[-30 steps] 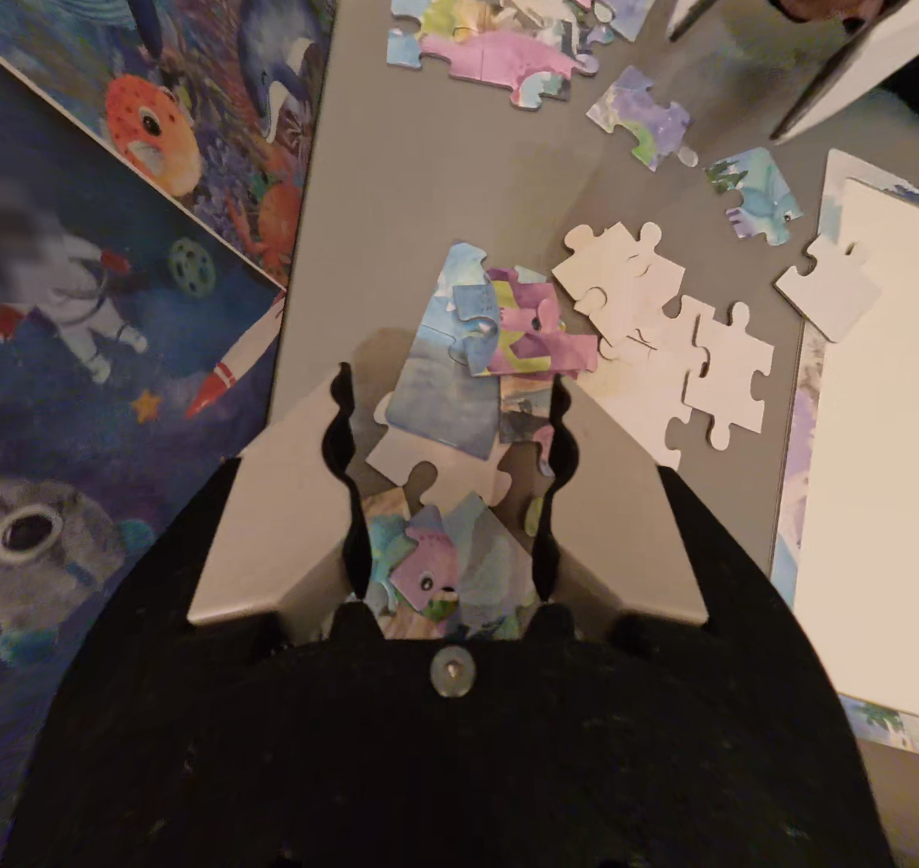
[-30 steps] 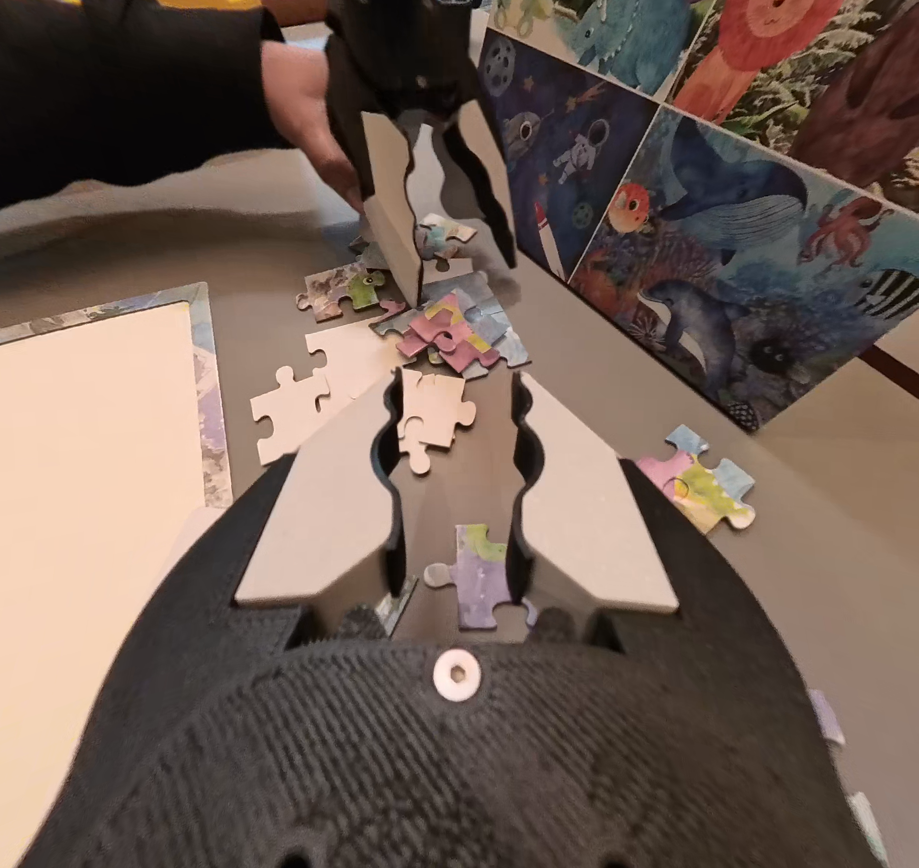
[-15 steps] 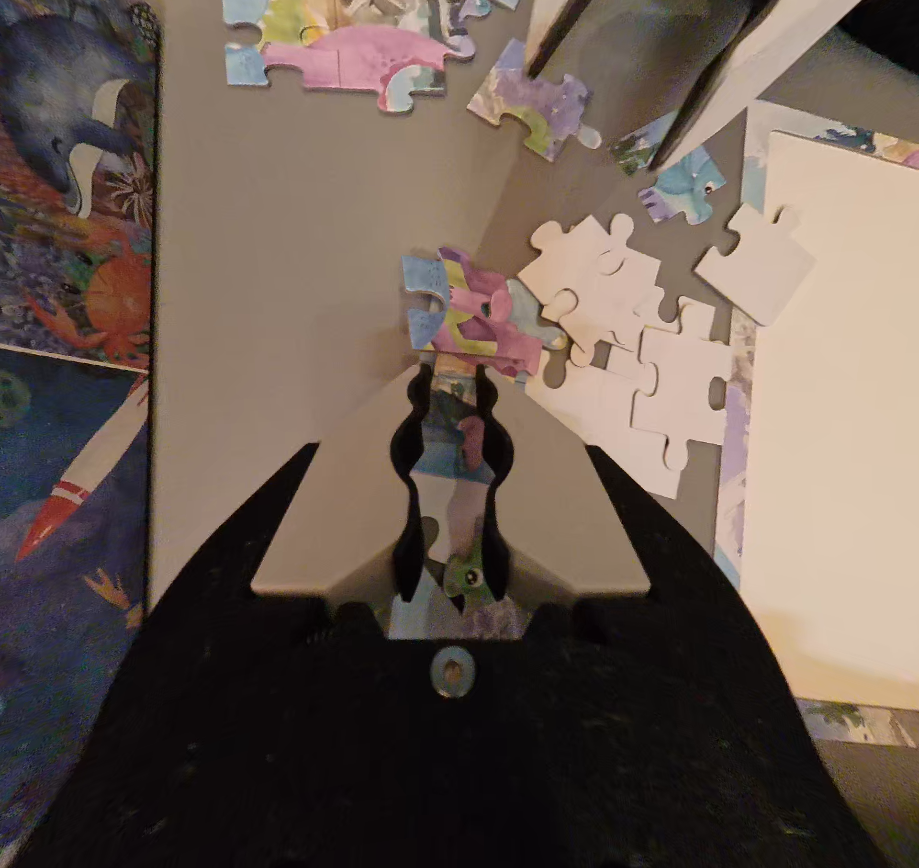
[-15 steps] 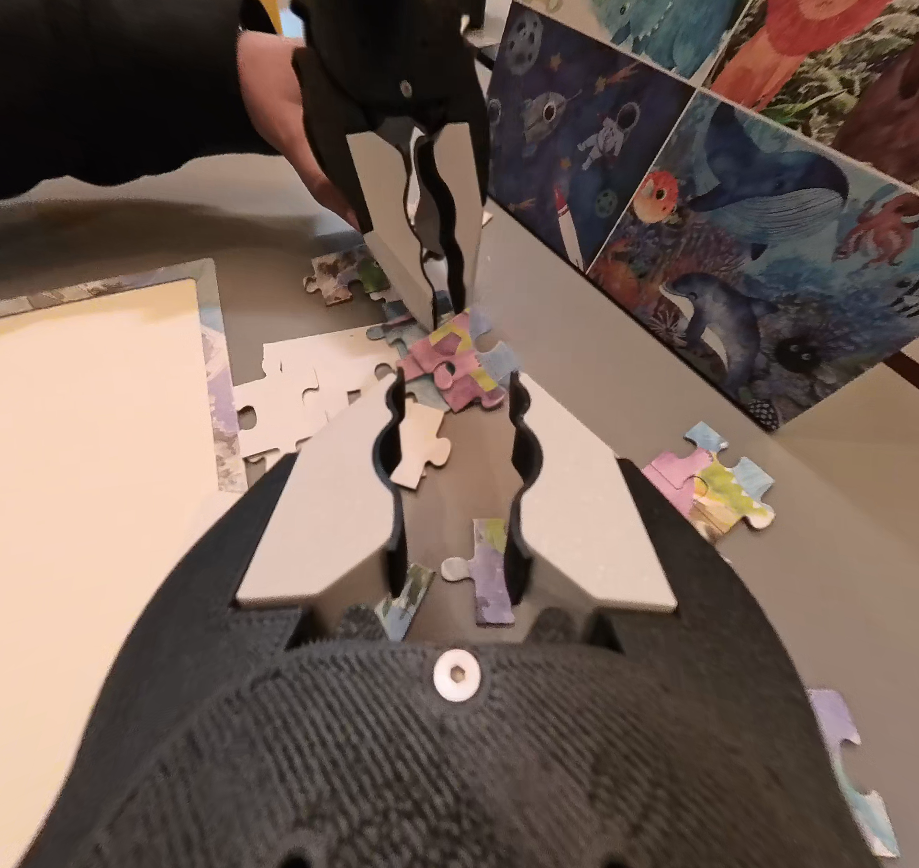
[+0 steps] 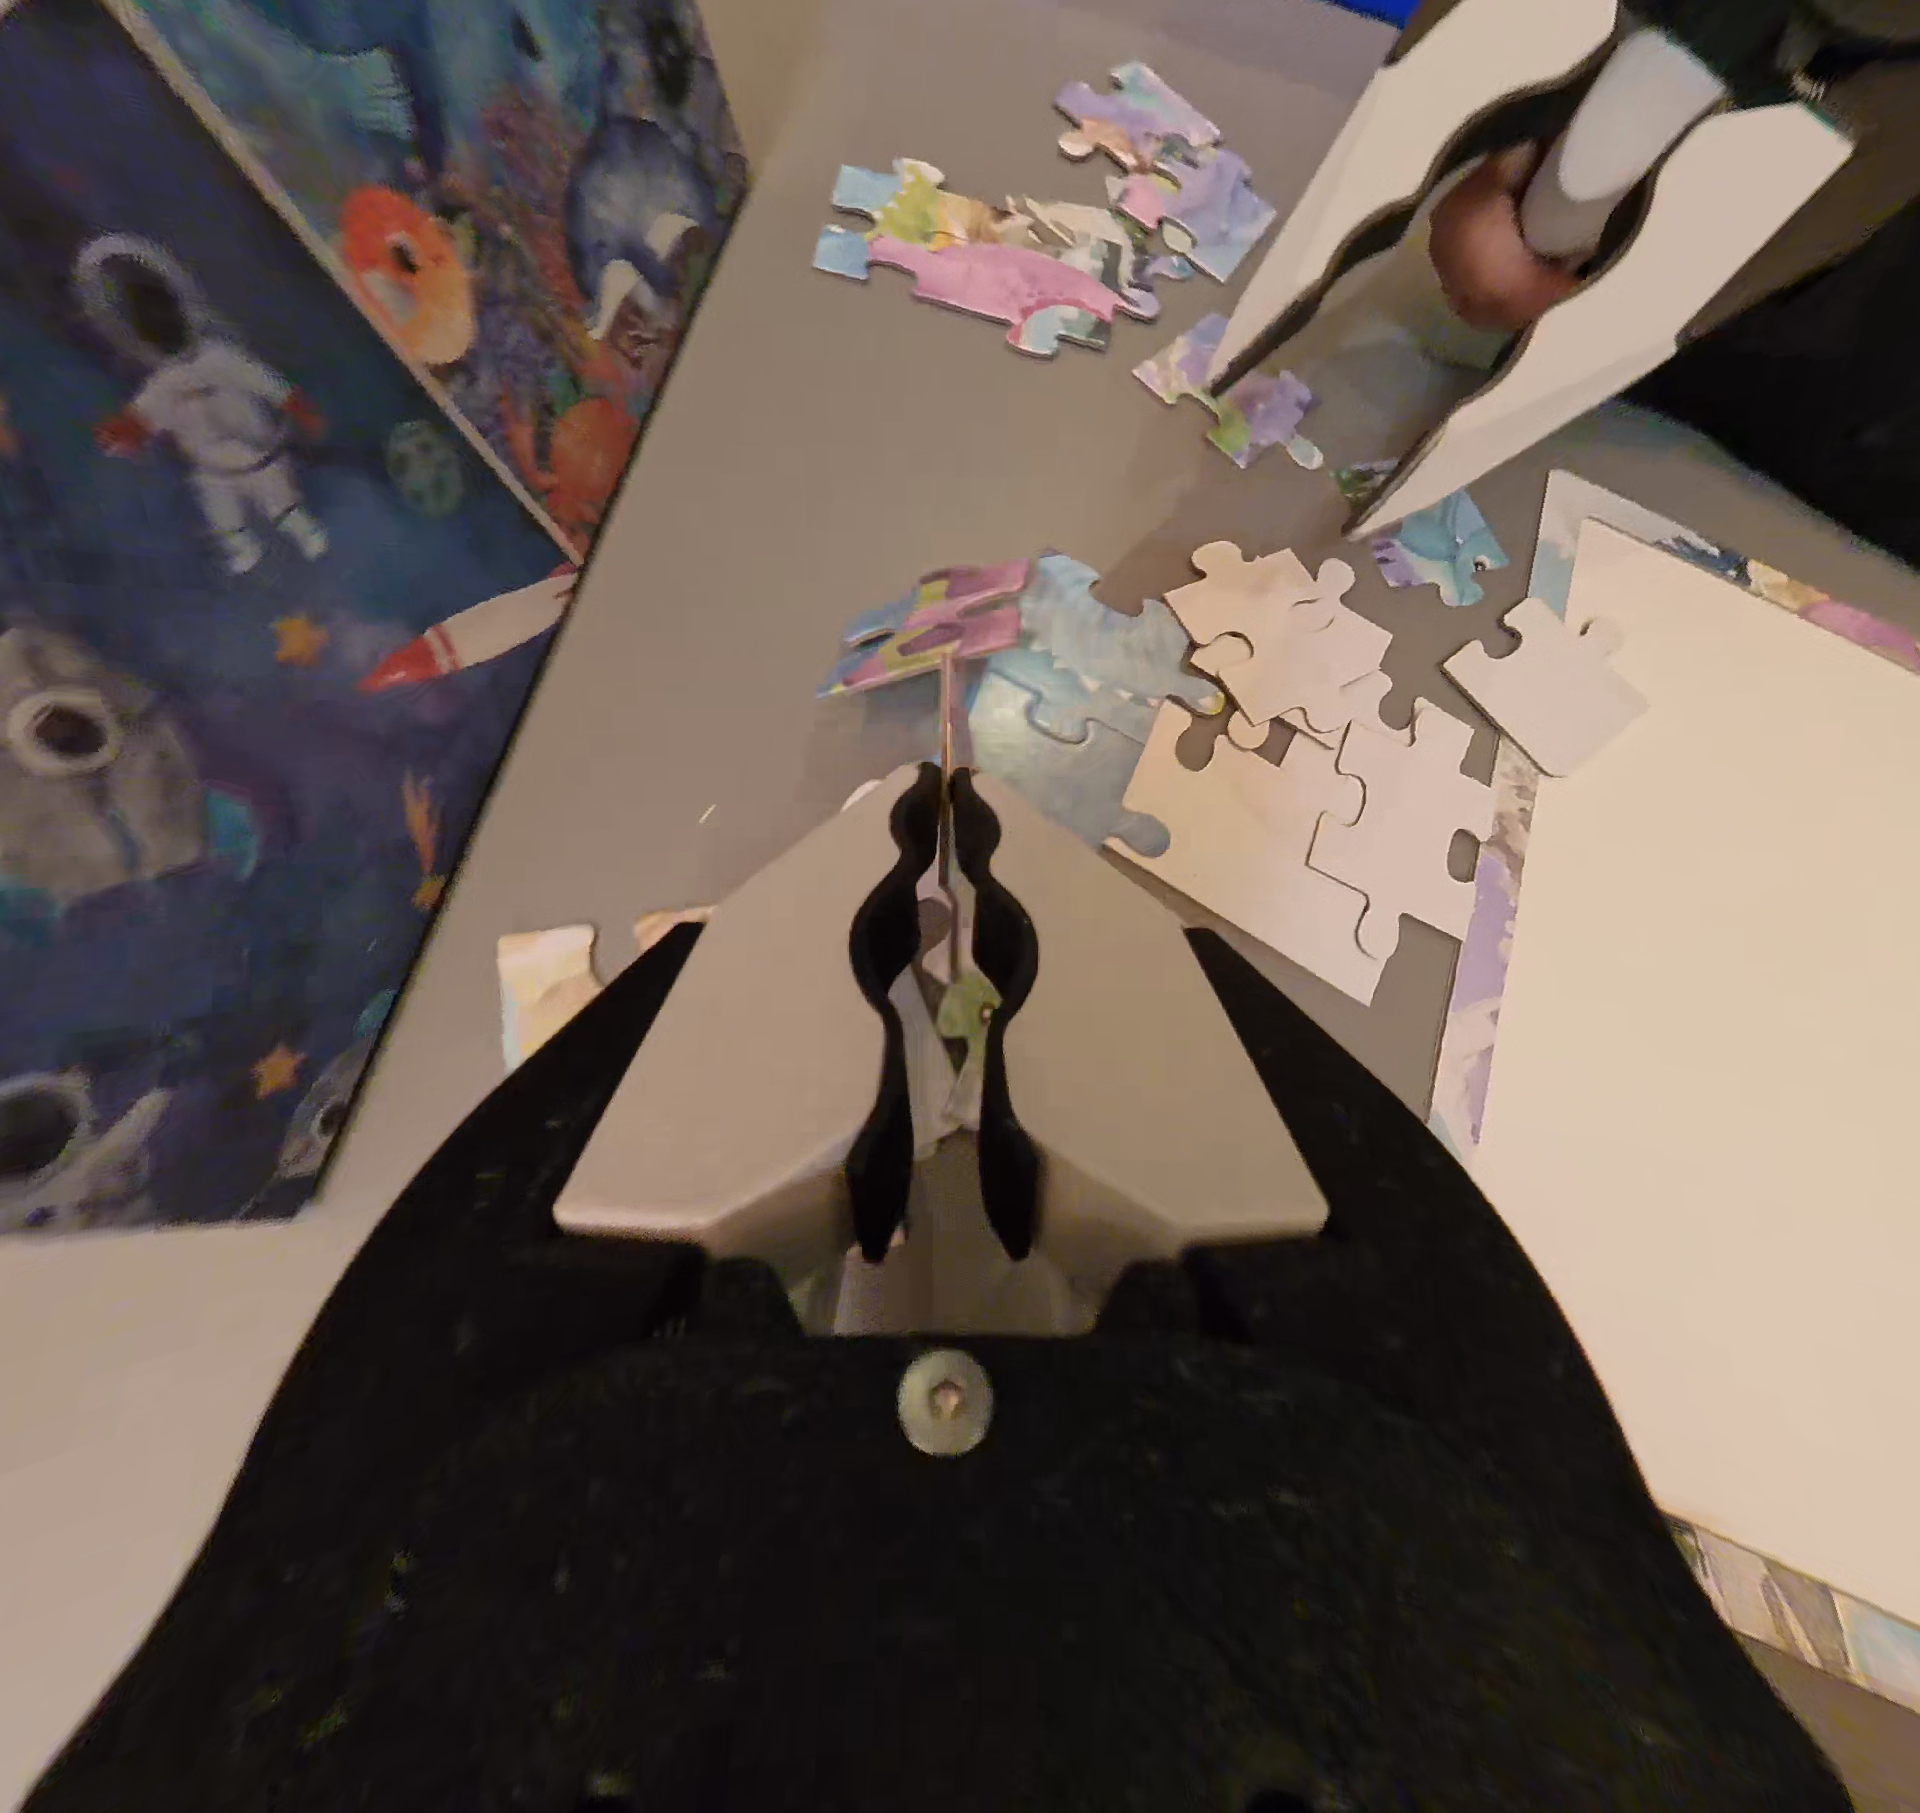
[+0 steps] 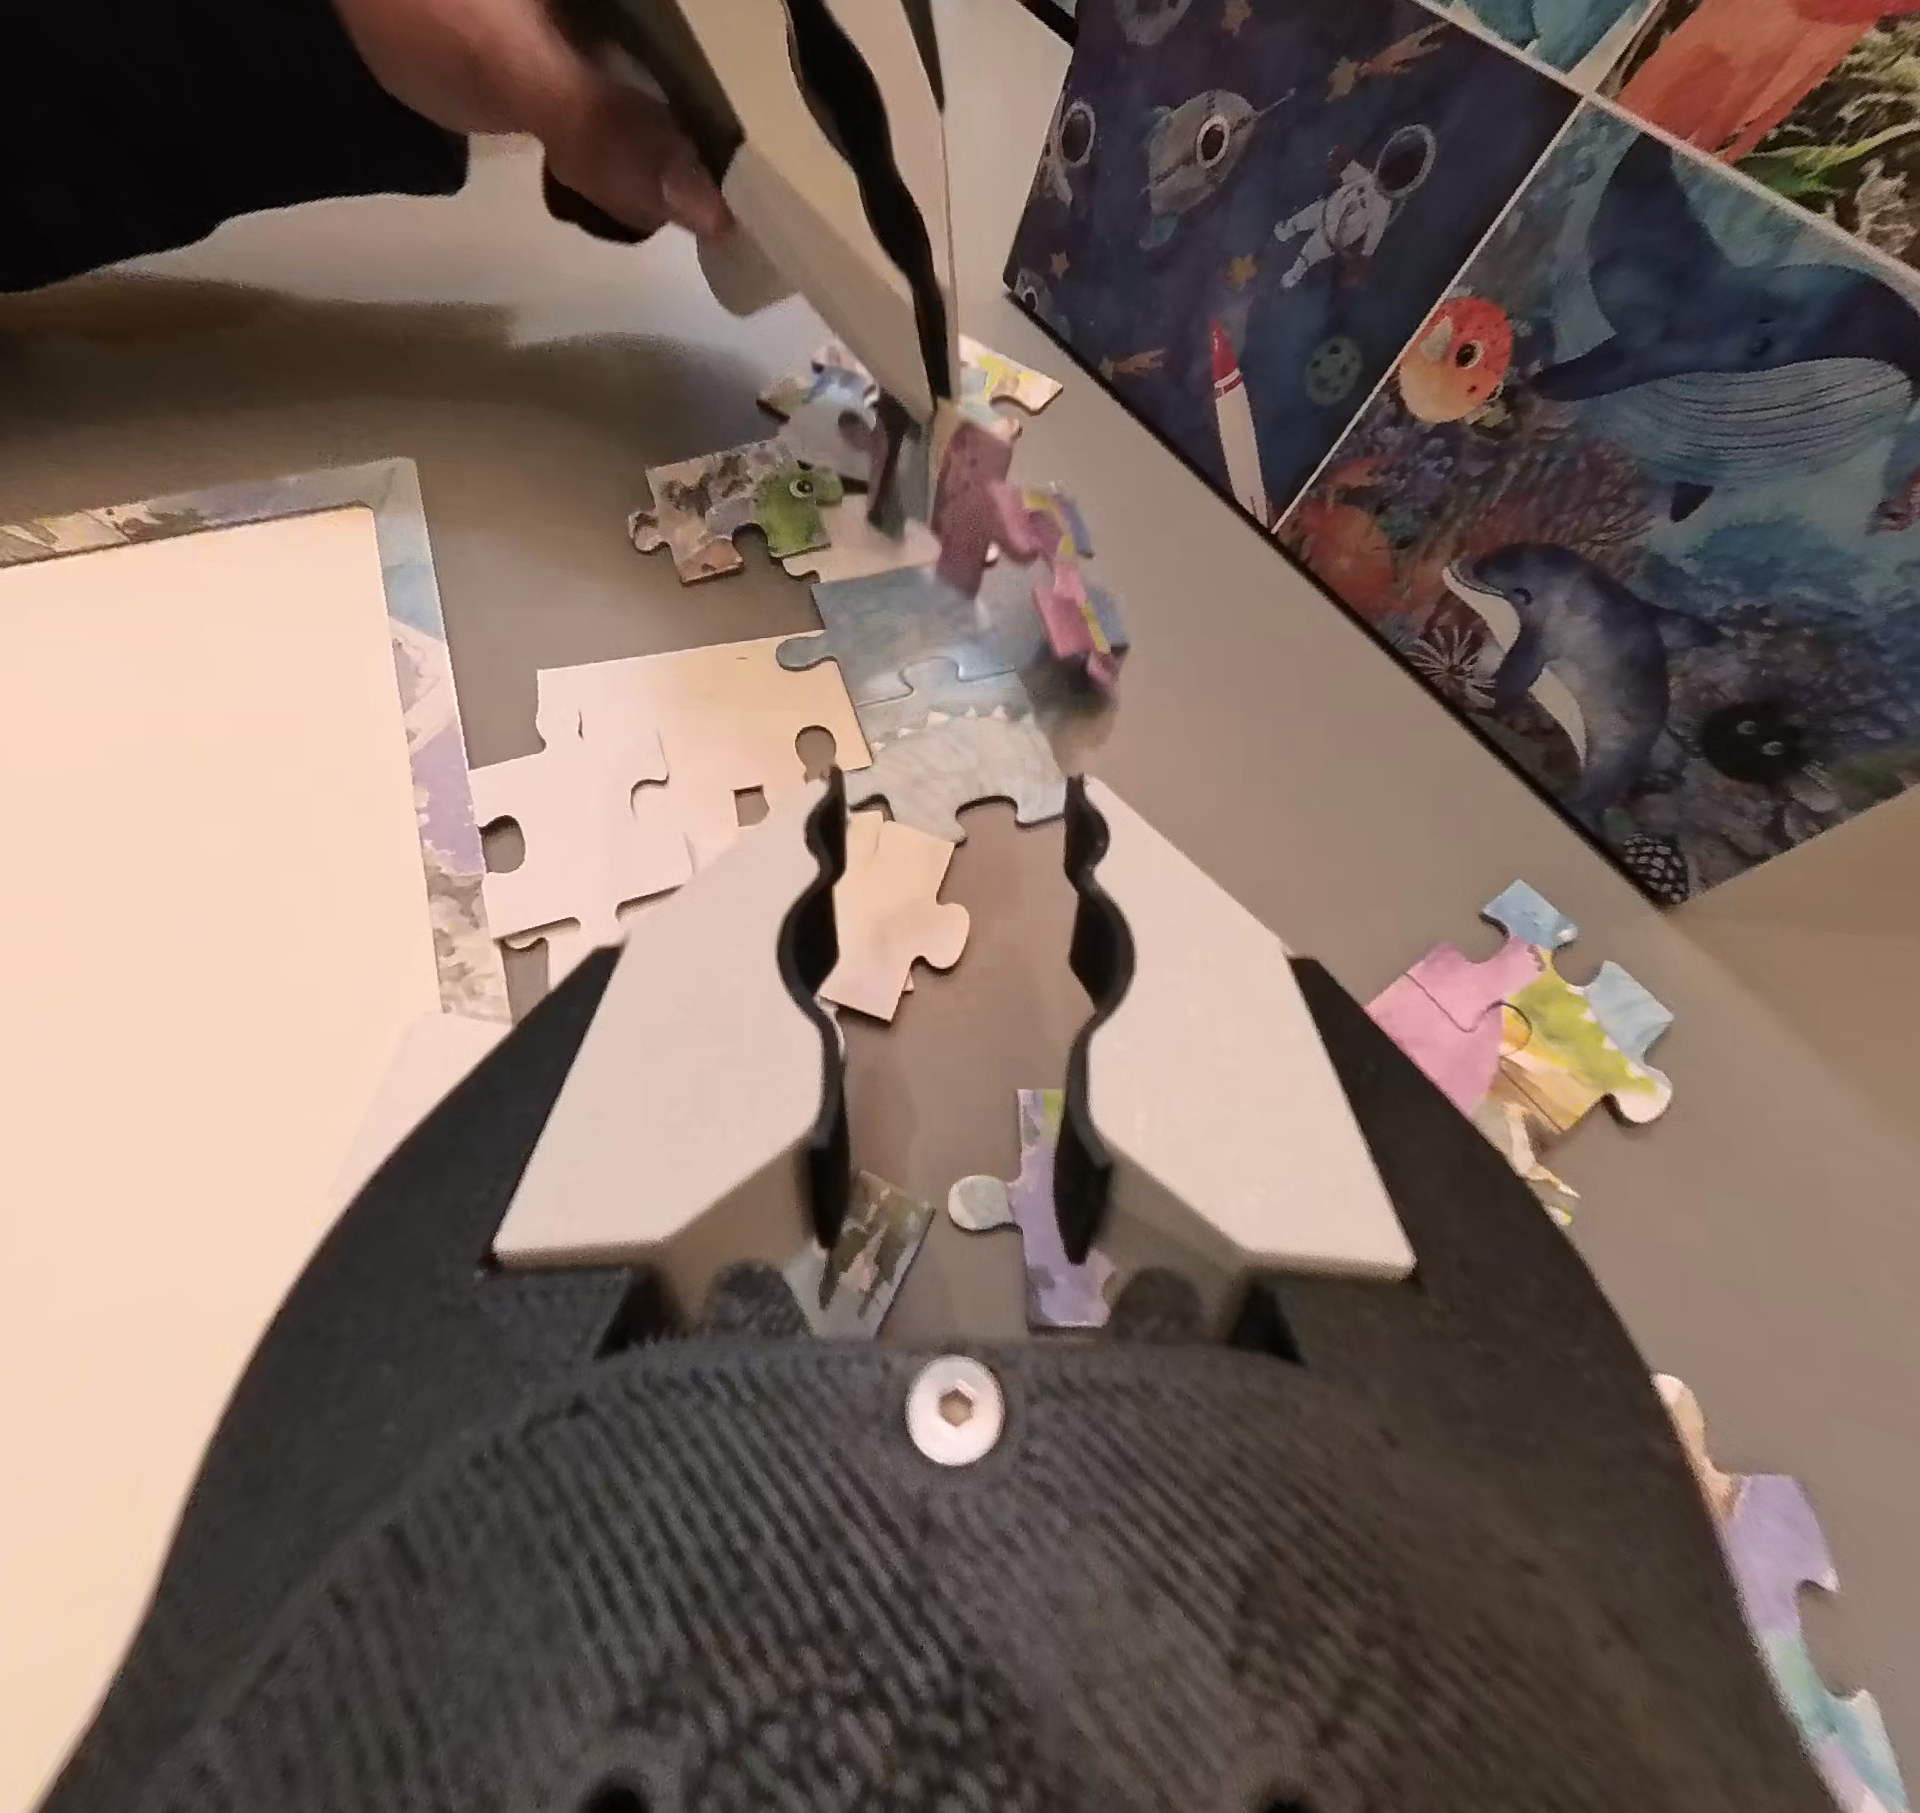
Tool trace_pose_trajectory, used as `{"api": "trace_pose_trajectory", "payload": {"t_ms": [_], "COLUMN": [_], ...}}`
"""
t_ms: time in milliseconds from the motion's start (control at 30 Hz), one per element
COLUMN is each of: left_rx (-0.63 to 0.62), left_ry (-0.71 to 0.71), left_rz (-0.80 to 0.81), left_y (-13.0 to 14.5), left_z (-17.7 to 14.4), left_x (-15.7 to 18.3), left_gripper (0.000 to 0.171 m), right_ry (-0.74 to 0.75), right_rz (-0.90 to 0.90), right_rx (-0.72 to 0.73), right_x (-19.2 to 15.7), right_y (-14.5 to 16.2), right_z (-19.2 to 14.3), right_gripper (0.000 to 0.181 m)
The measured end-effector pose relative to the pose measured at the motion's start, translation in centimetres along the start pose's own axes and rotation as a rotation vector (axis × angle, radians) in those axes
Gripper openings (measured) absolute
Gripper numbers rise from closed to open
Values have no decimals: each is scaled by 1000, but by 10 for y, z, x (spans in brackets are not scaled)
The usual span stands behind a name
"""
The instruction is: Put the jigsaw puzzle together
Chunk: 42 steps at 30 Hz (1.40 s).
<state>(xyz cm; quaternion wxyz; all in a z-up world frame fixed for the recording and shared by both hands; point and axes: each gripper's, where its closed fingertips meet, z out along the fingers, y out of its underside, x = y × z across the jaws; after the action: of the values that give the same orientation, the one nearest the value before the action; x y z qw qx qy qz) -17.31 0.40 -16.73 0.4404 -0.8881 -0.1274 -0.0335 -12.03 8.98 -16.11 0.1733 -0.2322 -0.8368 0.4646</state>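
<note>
A thin cardboard puzzle piece (image 5: 943, 724) is being pinched edge-on between the wavy black pads of the left gripper (image 5: 945, 787), whose pale wedge-shaped fingers are pressed nearly together on it. In the right wrist view that gripper is being held steeply nose-down by a hand (image 6: 520, 90) in a dark sleeve, and the gripped piece (pink and purple on its printed face, blurred) is being lifted just above the blue joined pieces (image 6: 925, 683) lying on the matte grey tabletop (image 5: 883, 444).

The right gripper (image 6: 951, 797) is being held low and tilted forward over the tabletop, its fingers spread wide with nothing between them; a blank piece (image 6: 894, 916) lying back-side up and a lilac piece (image 6: 1023, 1213) are showing through the gap.

Beside the blue joined pieces, toward the cream puzzle tray (image 5: 1714, 984), a cluster of interlocked pieces (image 5: 1320, 828) is lying white side up, with knobs and sockets visible. Beyond the blue joined pieces, a pink and yellow assembled strip (image 5: 977, 267) is resting flat. On the other side, glossy illustrated panels (image 5: 260, 475) with space and sea scenes are standing upright.
</note>
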Motion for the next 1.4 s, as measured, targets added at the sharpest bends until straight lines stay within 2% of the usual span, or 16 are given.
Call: {"api": "trace_pose_trajectory", "payload": {"t_ms": [200, 433, 533, 667, 767, 833, 933, 1067, 1167, 1267, 1400], "left_rx": [87, 159, 159, 101, 220, 317, 429, 456, 466, 479, 487], "left_ry": [-34, -120, -128, -356, -419, -365, -261, -119, -34, 83, 306], "left_rz": [-102, -285, -337, -349, -326, -315, -310, -318, -345, -431, -556], "left_y": [7, 35, 46, 65, 48, 31, 8, -9, -15, -20, -27], "left_z": [-24, -65, -71, -91, -107, -107, -99, -77, -59, -40, -21], "left_x": [-16, -43, -47, -76, -77, -63, -38, -11, 6, 20, 48], "left_gripper": [0, 0, 16, 24, 26, 27, 27, 33, 42, 60, 81], "right_ry": [6, -54, -71, -133, -117, -95, -90, -71, -66, -64, -27], "right_rz": [-14, 43, 43, 75, 47, 33, 23, 12, 15, 11, -51], "right_rx": [-52, -66, -117, -143, -210, -229, -250, -231, -161, -53, 97], "right_x": [-1, 0, 4, -4, -3, -2, -5, -5, -6, -8, -11], "right_y": [10, 8, 7, 6, 16, 18, 17, 16, 5, -15, -40], "right_z": [5, 21, 36, 50, 59, 64, 66, 64, 56, 40, 17], "right_gripper": [40, 49, 56, 61, 67, 65, 48, 47, 47, 47, 47]}}
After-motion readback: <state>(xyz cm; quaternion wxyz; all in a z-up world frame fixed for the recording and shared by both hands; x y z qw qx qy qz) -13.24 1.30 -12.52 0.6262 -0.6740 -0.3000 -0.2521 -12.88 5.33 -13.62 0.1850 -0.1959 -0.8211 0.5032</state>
